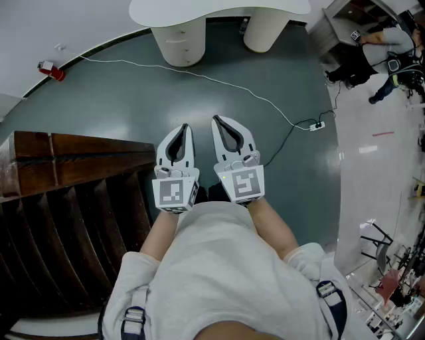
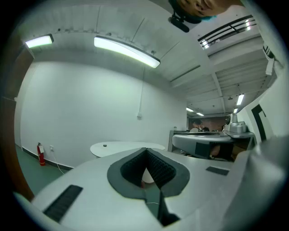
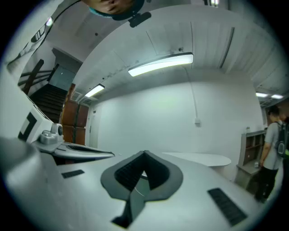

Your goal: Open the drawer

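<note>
A dark wooden cabinet (image 1: pixel 73 166) stands at the left of the head view, and I can make out no drawer front on it. My left gripper (image 1: pixel 184 127) is held in front of my body, level, to the right of the cabinet and not touching it. Its jaws meet at the tips with nothing between them (image 2: pixel 145 149). My right gripper (image 1: pixel 216 119) is close beside it, also shut and empty (image 3: pixel 144 152). Both point across the green floor towards a white wall.
A white table (image 1: pixel 219 10) on two round legs stands ahead. A white cable (image 1: pixel 199 76) runs over the floor to a power strip (image 1: pixel 317 125). A red fire extinguisher (image 1: pixel 52 70) sits by the wall at left. A person (image 1: pixel 385 46) is by shelves at far right.
</note>
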{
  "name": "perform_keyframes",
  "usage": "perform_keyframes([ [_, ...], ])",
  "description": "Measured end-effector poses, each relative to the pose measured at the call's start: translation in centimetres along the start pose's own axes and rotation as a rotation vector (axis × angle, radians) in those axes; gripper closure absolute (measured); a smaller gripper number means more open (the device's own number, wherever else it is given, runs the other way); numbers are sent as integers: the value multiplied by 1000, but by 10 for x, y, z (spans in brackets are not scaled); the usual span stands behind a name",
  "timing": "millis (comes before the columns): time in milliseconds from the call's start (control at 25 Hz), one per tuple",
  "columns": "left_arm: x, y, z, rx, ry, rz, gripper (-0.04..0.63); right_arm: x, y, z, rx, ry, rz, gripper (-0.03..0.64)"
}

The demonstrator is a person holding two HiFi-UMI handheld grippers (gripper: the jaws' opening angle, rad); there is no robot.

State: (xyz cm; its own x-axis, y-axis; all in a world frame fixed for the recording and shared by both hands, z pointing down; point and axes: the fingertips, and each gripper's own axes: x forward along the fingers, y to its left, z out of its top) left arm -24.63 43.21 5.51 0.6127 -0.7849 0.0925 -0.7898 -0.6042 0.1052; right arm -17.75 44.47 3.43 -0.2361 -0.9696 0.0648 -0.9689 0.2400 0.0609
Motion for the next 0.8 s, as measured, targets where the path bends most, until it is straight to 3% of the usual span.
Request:
perform_keyframes([
  [800,42,-83,-13,-4,32,41,591,-37,-92,-20,43,0,16,603],
])
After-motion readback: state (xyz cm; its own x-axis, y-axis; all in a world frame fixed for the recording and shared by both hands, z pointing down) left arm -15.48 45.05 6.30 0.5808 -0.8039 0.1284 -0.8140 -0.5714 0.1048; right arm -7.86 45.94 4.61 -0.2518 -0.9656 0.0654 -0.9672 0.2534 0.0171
